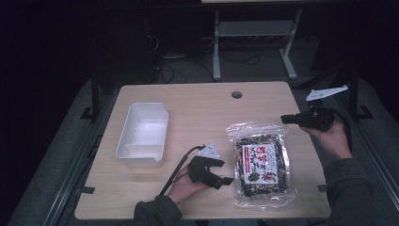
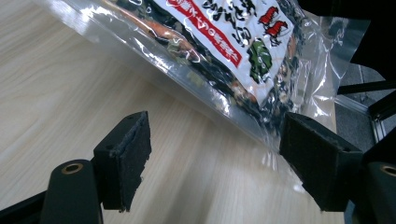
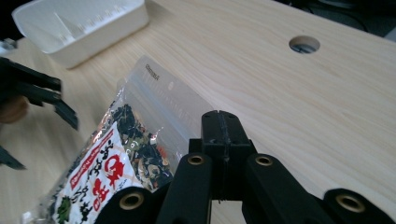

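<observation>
Left gripper (image 1: 221, 176) jaws open beside snack bag (image 1: 261, 165).

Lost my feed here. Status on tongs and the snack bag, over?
Left tongs open, at the snack bag edge. Right tongs shut, empty, raised off to the side. Bag flat on table; white tray well clear.

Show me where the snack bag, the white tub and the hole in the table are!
snack bag (image 1: 261, 162), high view, on its printed label.
white tub (image 1: 142, 134), high view, on its inside floor.
hole (image 1: 236, 94), high view, on the dark opening near the table's far edge.
</observation>
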{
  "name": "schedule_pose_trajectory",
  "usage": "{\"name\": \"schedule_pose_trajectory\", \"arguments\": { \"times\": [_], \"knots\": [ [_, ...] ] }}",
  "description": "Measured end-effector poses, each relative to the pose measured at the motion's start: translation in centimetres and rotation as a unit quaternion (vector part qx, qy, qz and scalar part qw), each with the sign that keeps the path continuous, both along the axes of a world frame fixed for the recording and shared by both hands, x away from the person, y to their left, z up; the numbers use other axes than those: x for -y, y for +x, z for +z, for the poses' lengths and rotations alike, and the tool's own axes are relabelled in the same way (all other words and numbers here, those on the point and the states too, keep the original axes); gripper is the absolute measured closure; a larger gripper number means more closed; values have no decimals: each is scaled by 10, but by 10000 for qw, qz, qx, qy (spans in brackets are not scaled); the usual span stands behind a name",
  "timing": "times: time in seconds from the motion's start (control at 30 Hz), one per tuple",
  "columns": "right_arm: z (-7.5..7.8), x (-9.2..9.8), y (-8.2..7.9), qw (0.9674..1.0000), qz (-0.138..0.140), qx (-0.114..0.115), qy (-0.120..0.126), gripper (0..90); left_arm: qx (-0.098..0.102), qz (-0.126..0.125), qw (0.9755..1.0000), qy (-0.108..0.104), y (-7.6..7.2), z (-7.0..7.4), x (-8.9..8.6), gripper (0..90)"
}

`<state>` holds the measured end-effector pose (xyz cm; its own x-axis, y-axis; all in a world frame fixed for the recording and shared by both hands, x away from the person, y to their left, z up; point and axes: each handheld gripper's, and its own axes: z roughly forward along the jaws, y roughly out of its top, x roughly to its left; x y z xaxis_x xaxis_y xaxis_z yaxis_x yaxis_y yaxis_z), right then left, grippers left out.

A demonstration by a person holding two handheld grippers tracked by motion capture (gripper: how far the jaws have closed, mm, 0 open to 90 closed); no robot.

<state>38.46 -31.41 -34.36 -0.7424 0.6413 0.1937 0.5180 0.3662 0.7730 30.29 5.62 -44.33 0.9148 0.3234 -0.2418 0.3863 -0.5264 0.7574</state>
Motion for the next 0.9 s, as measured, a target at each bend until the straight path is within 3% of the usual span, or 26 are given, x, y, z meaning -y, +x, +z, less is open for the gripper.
{"name": "schedule_pose_trajectory", "arguments": {
  "times": [0.27,0.4,0.43,0.5,0.57,0.63,0.67,0.83,0.87,0.9],
  "knots": [
    [16,-4,-11,9997,143,199,-2,900,-360,-19,9993,-119,8,-10,12,242],
    [25,-6,-17,9992,233,329,53,900,-534,9,9982,-272,12,-12,18,261],
    [29,-6,-20,9989,259,383,72,900,-631,-30,9972,-400,14,-12,19,279],
    [31,-6,-21,9987,272,410,103,900,-652,-48,9967,-474,14,-11,20,306],
    [36,-7,-25,9983,309,481,138,900,-692,-78,9957,-608,16,-9,20,392],
    [37,-7,-26,9981,323,500,134,900,-733,-119,9948,-702,16,-8,20,414],
    [40,-7,-29,9977,346,545,181,900,-794,-154,9934,-808,18,-7,19,495],
    [42,-8,-32,9971,371,604,261,900,-848,-227,9922,-884,19,-5,17,563],
    [43,-8,-33,9970,383,620,273,900,-892,-328,9907,-978,19,-3,14,618],
    [43,-8,-34,9968,387,633,283,900,-892,-328,9907,-978,19,-3,14,649]
  ]
}}
